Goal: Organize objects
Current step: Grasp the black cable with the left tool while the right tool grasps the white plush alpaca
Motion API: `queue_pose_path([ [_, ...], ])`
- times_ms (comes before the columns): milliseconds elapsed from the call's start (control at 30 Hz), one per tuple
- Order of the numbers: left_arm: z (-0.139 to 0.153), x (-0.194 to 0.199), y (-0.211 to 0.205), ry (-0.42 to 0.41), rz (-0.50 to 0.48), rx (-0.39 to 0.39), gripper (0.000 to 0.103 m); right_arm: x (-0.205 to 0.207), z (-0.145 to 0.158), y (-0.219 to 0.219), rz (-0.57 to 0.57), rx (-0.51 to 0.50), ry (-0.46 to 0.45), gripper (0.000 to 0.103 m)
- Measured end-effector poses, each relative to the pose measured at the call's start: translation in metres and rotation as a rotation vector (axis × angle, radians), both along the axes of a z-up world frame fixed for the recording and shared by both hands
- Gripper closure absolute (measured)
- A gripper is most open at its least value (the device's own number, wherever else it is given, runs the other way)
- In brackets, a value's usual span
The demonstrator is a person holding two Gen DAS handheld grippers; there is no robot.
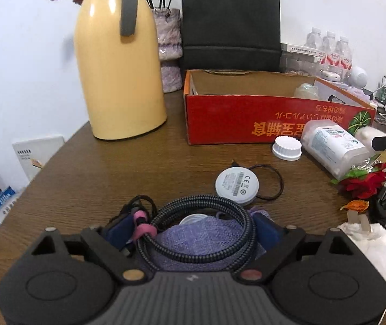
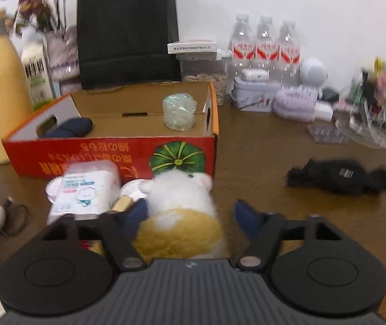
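my right tool (image 2: 190, 214) straddles the plush toy (image 2: 179, 211), not yet clamped; left tool (image 1: 193, 230) spread round the coiled cable (image 1: 201, 230) — red box (image 2: 111, 154) dead ahead.

Your left wrist camera looks forward and downward across the desk (image 1: 84, 168) from close above it, facing the wall behind its far edge. Your right wrist camera faces the same way from further right. Both share the red cardboard box (image 1: 247, 119) (image 2: 111, 151) and black paper bag (image 1: 230, 24) (image 2: 128, 27).
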State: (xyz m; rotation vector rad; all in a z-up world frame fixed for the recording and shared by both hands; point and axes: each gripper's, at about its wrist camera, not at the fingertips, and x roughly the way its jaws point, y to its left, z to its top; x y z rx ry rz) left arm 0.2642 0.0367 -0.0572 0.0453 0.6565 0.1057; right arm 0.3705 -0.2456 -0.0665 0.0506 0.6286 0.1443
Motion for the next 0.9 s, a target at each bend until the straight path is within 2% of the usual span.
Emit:
queue_pose_path([
  [67, 0.004, -0.004, -0.002, -0.019, -0.008, 0.01, 0.012, -0.008, 0.002, -0.004, -0.01, 0.031, 0.0, 0.052],
  [167, 0.019, -0.018, -0.006, -0.089, -0.044, -0.003, 0.012, -0.03, 0.012, -0.003, -0.021, -0.039, -0.035, 0.057],
  [267, 0.043, -0.047, -0.011, -0.171, -0.066, -0.017, 0.012, -0.071, 0.03, -0.012, -0.052, -0.042, -0.098, 0.062],
  [367, 0.06, -0.082, -0.014, -0.206, -0.093, -0.047, 0.012, -0.124, 0.04, -0.02, -0.038, -0.008, -0.127, 0.064],
  [433, 0.062, -0.103, -0.02, -0.194, -0.127, -0.061, 0.011, -0.155, 0.04, -0.023, -0.037, -0.003, -0.122, 0.065],
  [567, 0.044, -0.135, -0.036, -0.13, -0.192, -0.061, 0.011, -0.205, 0.036, -0.025, -0.027, 0.0, -0.07, 0.07],
  [633, 0.035, -0.142, -0.04, -0.1, -0.2, -0.076, 0.011, -0.221, 0.032, -0.024, -0.026, -0.002, -0.056, 0.078],
  [700, 0.03, -0.147, -0.041, -0.077, -0.193, -0.079, 0.011, -0.232, 0.032, -0.024, -0.018, 0.013, -0.046, 0.092],
  [767, 0.029, -0.15, -0.038, -0.083, -0.184, -0.068, 0.011, -0.239, 0.035, -0.022, -0.009, 0.008, -0.068, 0.091],
  [833, 0.026, -0.148, -0.036, -0.075, -0.167, -0.057, 0.011, -0.235, 0.032, -0.022, -0.036, -0.011, -0.084, 0.071],
  [867, 0.022, -0.148, -0.035, -0.061, -0.16, -0.053, 0.011, -0.23, 0.028, -0.023, -0.054, -0.019, -0.071, 0.053],
  [900, 0.021, -0.144, -0.034, -0.043, -0.152, -0.053, 0.011, -0.224, 0.025, -0.023, -0.063, -0.02, -0.07, 0.05],
])
